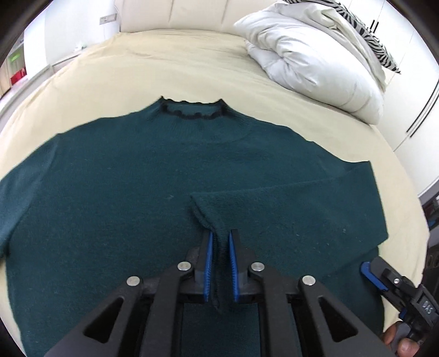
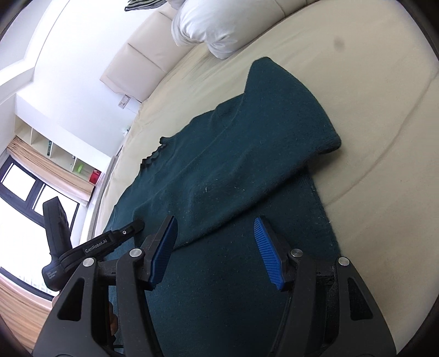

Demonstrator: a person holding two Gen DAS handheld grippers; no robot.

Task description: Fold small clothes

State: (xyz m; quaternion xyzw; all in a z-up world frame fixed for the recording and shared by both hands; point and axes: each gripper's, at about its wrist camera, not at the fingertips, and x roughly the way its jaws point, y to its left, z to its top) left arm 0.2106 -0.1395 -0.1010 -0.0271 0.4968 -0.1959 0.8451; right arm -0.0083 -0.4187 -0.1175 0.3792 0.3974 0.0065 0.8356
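Note:
A dark green knit sweater lies flat on the cream bed, its black-trimmed neck at the far side. Its right sleeve is folded across the body. My left gripper is shut on the sleeve cuff, holding it over the middle of the sweater. My right gripper is open and empty, just above the sweater near the folded sleeve. The right gripper also shows at the lower right of the left wrist view, and the left gripper shows at the left of the right wrist view.
A white folded duvet with a zebra-striped pillow sits at the bed's far right. A cream padded headboard is behind. Bare sheet surrounds the sweater. Shelves and a window are to the left.

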